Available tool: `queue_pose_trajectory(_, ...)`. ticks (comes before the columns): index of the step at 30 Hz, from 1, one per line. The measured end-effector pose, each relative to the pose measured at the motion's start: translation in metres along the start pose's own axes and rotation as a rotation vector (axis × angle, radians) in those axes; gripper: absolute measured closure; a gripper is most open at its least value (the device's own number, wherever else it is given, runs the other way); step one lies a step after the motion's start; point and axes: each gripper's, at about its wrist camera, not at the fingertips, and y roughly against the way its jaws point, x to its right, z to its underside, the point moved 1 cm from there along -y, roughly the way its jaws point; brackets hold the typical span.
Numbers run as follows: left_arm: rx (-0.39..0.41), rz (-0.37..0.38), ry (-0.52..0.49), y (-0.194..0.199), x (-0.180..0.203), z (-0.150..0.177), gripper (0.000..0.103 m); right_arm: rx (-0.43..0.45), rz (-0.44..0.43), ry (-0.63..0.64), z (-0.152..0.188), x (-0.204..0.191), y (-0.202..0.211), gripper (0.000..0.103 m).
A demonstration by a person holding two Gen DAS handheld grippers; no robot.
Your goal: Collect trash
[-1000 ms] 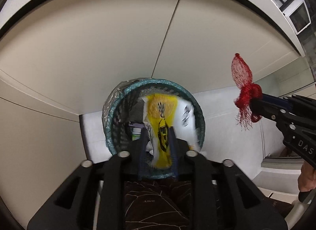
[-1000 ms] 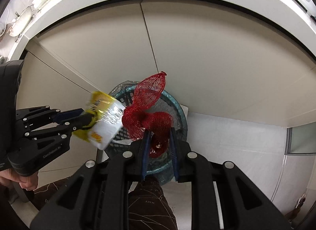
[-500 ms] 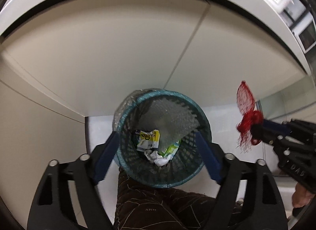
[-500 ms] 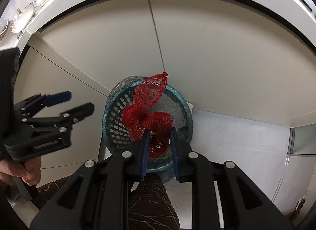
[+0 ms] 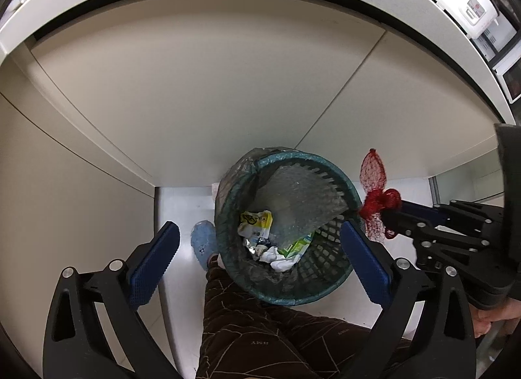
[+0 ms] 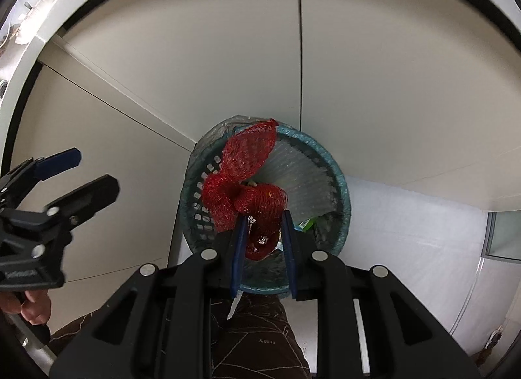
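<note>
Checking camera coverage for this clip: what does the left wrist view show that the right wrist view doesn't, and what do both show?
Left wrist only: the yellow wrapper and white crumpled paper at the bottom of the bin, a blue slipper on the floor, and a white cooker on the counter.

Right wrist only: the red mesh bag seen between the right tool pads, hanging over the bin mouth.

Both: the teal wastebasket with its clear liner, the beige cabinet doors, the mesh bag, and the left tool, open and empty after just opening.

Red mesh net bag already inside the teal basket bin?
No: the red mesh net bag sits between the right gripper pads above the teal bin.
</note>
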Motion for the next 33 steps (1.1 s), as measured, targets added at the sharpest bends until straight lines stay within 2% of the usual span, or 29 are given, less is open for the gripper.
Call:
queue_pose_trajectory(10,-0.039,-0.007,0.009,-0.021,-0.014,0.000,0.006,-0.009,0.001,-0.042,-0.007,-0.002,-0.009,0.059)
queue_pose_trajectory(13,-0.046,-0.005,0.008,-0.024,-0.017,-0.002,0.006,-0.011,0.001,-0.052,-0.007,-0.002,-0.008,0.050)
queue_pose_trajectory(15,-0.054,-0.005,0.009,-0.027,-0.018,-0.002,0.006,-0.023,0.002,-0.057,-0.009,-0.001,-0.010,0.041)
queue_pose_trajectory(19,-0.060,-0.005,0.014,-0.025,-0.018,-0.004,0.006,-0.002,0.025,-0.071,-0.014,0.003,0.004,0.030)
queue_pose_trajectory(23,-0.017,0.020,0.033,0.004,-0.016,-0.017,0.006,0.080,0.067,-0.102,-0.024,0.008,0.052,0.018)
queue_pose_trajectory(27,0.049,0.043,0.045,0.056,-0.007,-0.034,0.006,0.193,0.081,-0.099,-0.029,0.007,0.115,0.008)
queue_pose_trajectory(33,0.110,0.043,0.019,0.125,0.009,-0.054,0.006,0.273,0.100,-0.113,-0.032,0.009,0.191,0.008)
